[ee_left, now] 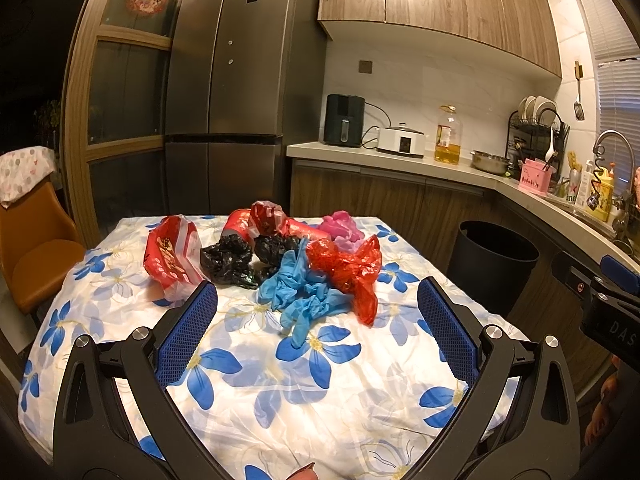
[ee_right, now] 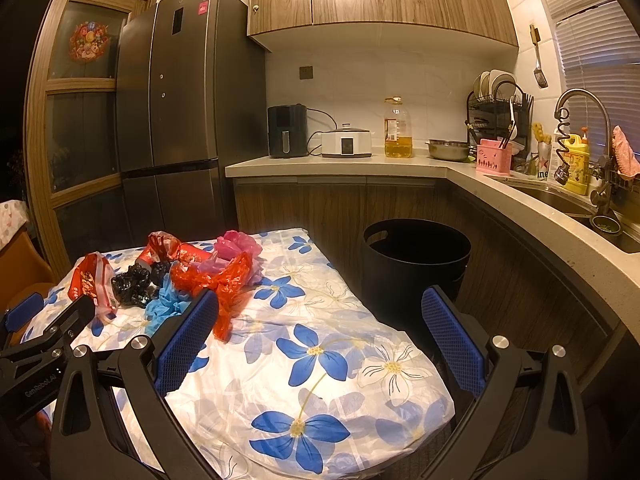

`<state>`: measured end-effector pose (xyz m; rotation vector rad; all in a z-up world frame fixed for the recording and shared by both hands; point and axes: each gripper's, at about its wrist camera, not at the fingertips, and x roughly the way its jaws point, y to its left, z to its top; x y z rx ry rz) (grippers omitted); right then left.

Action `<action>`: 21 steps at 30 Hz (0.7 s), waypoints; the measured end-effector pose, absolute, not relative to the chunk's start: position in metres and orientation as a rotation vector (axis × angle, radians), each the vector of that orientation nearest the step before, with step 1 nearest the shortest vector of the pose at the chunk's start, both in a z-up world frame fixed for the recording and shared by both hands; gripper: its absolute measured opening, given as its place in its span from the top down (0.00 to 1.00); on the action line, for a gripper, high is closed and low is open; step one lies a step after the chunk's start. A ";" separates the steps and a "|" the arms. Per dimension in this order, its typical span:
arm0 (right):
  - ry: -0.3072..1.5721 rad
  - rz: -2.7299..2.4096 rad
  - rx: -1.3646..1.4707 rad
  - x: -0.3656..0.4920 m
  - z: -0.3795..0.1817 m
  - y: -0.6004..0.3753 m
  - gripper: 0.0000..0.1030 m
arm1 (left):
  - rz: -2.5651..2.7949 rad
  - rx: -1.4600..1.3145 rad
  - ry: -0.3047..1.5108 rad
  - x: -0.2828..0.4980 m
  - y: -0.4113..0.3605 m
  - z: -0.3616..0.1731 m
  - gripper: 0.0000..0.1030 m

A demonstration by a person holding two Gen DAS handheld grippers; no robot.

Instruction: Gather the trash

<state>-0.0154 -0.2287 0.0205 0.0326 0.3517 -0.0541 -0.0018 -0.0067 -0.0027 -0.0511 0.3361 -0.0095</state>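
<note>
Currently: trash heap (ee_left: 280,256) at the table's (ee_left: 304,380) far end, bin (ee_left: 494,264) on the floor just right of it.
Left gripper (ee_left: 318,316) and right gripper (ee_right: 320,326) both spread wide, empty. Contents: blue gloves (ee_left: 298,292), red bag (ee_left: 348,268), black bags (ee_left: 230,262), snack wrapper (ee_left: 172,256). All look light, soft, crinkly and likely slippery; pinch a bunched fold, not a flat sheet.
</note>
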 end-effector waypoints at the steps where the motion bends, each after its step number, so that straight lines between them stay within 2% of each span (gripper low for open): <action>1: 0.352 -0.051 0.032 -0.014 0.019 -0.228 0.05 | -0.009 -0.053 0.334 -0.002 -0.008 -0.003 0.04; 21: 0.351 0.093 0.057 0.066 -0.018 -0.215 0.05 | 0.028 -0.067 0.308 0.056 -0.002 -0.025 0.04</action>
